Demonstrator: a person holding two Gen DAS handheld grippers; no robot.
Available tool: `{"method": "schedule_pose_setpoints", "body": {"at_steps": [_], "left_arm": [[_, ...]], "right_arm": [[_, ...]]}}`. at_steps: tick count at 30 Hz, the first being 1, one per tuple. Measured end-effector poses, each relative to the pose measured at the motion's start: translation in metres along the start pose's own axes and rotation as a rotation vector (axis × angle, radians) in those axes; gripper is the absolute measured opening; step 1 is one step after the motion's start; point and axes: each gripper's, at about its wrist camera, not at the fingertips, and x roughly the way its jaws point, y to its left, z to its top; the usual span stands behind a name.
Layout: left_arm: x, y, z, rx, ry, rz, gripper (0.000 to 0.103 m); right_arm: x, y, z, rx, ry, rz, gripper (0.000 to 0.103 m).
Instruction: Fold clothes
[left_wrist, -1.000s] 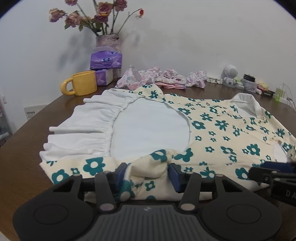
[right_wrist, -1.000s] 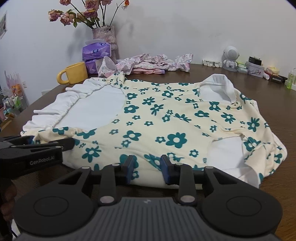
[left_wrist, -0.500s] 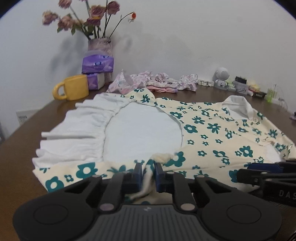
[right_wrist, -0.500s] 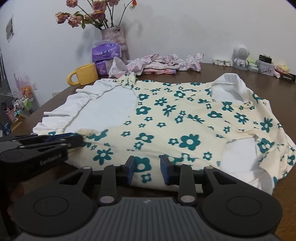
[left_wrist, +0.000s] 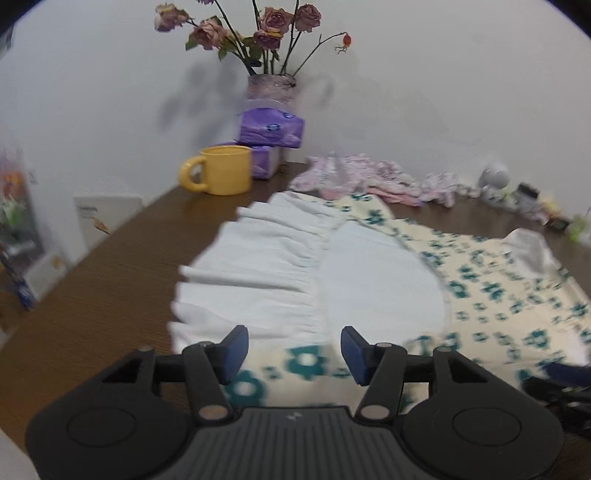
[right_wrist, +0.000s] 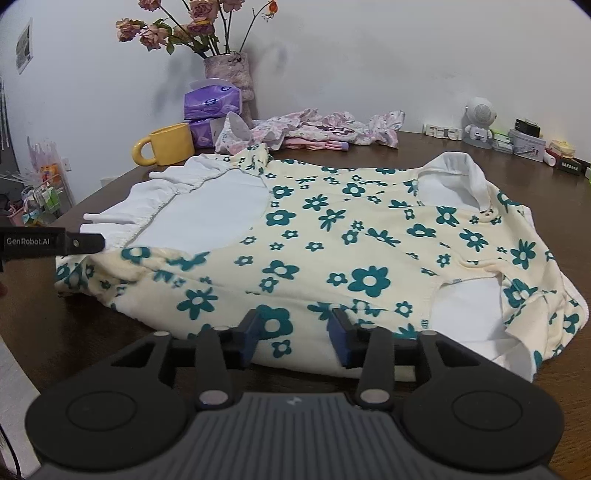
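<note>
A cream garment with teal flowers (right_wrist: 369, 229), with a white ruffled panel (left_wrist: 266, 266), lies spread on the brown table (right_wrist: 74, 325). My left gripper (left_wrist: 293, 350) hovers over the garment's near left edge. Its jaws are opening wide and hold nothing; the floral hem lies below them. In the right wrist view its fingers (right_wrist: 79, 242) reach in from the left edge. My right gripper (right_wrist: 297, 334) sits low at the near hem. Its jaws are opening, and the folded floral edge lies loosely between them. The right gripper's fingers (left_wrist: 561, 373) show blurred at the lower right.
At the back left stand a yellow mug (right_wrist: 171, 144), purple tissue packs (right_wrist: 212, 101) and a vase of dried roses (right_wrist: 229, 74). A heap of pink clothes (right_wrist: 314, 129) lies behind the garment. Small items and a white figure (right_wrist: 478, 122) line the back right.
My left gripper pinched the floral hem, then let it go, opened wide and rose towards the left. My right gripper's jaws spread a little and stayed at the hem.
</note>
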Motion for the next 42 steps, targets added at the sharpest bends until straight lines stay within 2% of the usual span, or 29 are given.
{"method": "schedule_pose_setpoints", "body": {"at_steps": [6,7,8,9,10,11,23,28,31,33,35,37,40,42], "left_arm": [[0.015,0.003,-0.007,0.050,0.100,0.000,0.055],[0.017,0.002,-0.008,0.053,0.109,-0.001,0.049],[0.017,0.002,-0.008,0.057,0.110,0.002,0.036],[0.017,0.002,-0.008,0.061,0.109,0.005,0.027],[0.017,0.002,-0.008,0.065,0.104,0.013,0.011],[0.017,0.002,-0.007,0.070,0.100,0.020,0.006],[-0.001,0.000,-0.004,0.110,0.000,0.061,0.004],[0.007,0.008,-0.005,0.103,-0.006,0.141,0.001],[0.007,0.015,-0.005,0.076,0.011,0.101,0.001],[0.004,0.019,-0.004,0.035,0.027,0.055,0.008],[0.003,0.022,-0.003,0.002,0.049,0.015,0.044],[0.001,0.019,-0.004,0.007,0.039,0.014,0.048],[0.006,0.013,-0.006,0.045,0.052,0.036,0.046],[0.012,0.009,-0.009,0.070,0.063,0.040,0.018]], "right_arm": [[-0.001,0.003,-0.001,-0.011,-0.006,-0.001,0.049],[-0.001,0.003,-0.002,-0.010,-0.006,-0.002,0.049],[-0.001,0.003,-0.002,-0.011,-0.006,-0.003,0.049],[-0.001,0.003,-0.001,-0.013,-0.005,-0.004,0.049],[-0.001,0.004,-0.001,-0.016,-0.004,-0.004,0.050],[0.000,0.004,-0.001,-0.018,-0.003,-0.003,0.051],[0.000,0.011,-0.004,-0.056,-0.004,-0.021,0.055],[0.001,0.012,-0.004,-0.062,-0.004,-0.023,0.056],[0.001,0.013,-0.004,-0.062,-0.004,-0.023,0.057],[0.001,0.013,-0.004,-0.063,-0.004,-0.022,0.059],[0.002,0.014,-0.004,-0.066,-0.004,-0.020,0.061],[0.002,0.015,-0.004,-0.069,-0.004,-0.020,0.063],[0.002,0.015,-0.004,-0.071,-0.004,-0.021,0.063],[0.002,0.015,-0.004,-0.070,-0.004,-0.021,0.063]]}}
